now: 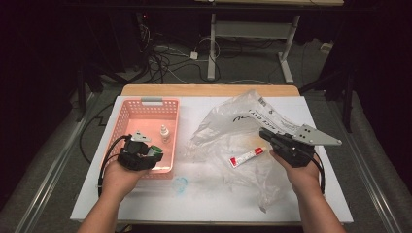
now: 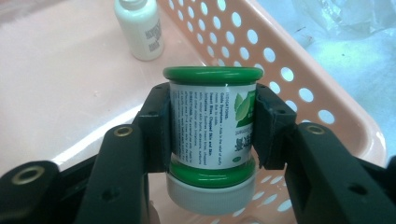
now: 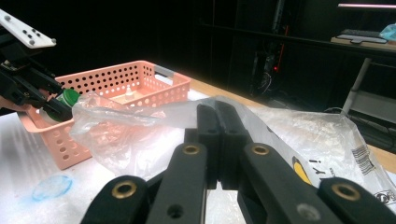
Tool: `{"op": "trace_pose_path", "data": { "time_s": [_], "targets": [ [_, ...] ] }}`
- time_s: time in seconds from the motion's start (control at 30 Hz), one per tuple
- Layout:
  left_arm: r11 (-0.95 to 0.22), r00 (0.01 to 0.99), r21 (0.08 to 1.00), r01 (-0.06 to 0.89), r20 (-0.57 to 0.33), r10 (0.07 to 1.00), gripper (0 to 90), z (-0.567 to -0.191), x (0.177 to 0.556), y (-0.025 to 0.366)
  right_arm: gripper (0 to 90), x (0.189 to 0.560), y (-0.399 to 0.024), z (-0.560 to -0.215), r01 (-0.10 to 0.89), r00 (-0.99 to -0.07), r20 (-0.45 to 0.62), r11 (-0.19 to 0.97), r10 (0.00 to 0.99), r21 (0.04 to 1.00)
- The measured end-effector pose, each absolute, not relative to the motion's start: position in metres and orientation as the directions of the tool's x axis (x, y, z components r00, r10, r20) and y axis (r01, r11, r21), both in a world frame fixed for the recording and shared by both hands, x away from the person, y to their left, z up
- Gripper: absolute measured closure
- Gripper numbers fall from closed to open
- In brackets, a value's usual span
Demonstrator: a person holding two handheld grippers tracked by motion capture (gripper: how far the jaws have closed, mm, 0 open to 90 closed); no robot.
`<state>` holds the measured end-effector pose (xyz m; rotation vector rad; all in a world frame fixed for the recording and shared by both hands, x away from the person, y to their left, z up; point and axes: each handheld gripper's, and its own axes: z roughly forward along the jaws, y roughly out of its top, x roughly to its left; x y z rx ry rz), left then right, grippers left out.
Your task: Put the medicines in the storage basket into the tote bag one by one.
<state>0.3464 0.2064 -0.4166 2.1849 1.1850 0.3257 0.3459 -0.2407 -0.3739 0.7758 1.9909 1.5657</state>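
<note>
My left gripper is shut on a small jar with green rims, a white printed label and a white cap. It holds the jar over the near right corner of the pink perforated basket. A small white bottle stands upright on the basket floor, and it also shows beyond the jar as the white bottle. My right gripper has its jaws together, pinching a fold of the clear plastic bag and lifting it off the table. A red and white tube lies under the bag's film.
The white table top carries a blue smear in front of the basket. Beyond the far wooden edge are cables on the floor and table legs. The crumpled bag spreads over the table's right half.
</note>
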Motion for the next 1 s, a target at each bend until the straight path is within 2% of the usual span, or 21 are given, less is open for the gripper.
{"op": "trace_pose_path", "data": {
  "time_s": [0.33,0.53,1.0],
  "targets": [
    [-0.338,0.555,0.697,0.633,-0.104,0.825,53.9,-0.423,0.337,0.214,90.0,0.345,-0.240,-0.374,0.135,-0.720,-0.032,0.185,0.693,0.973],
    [-0.279,0.562,0.740,0.612,-0.159,0.812,53.9,-0.424,0.333,0.222,90.0,0.346,-0.240,-0.376,0.140,-0.719,-0.028,0.185,0.695,0.973],
    [-0.262,0.611,0.809,0.527,-0.146,0.778,53.9,-0.408,0.322,0.214,90.0,0.344,-0.238,-0.375,0.133,-0.725,-0.035,0.190,0.687,0.973]
  ]
}}
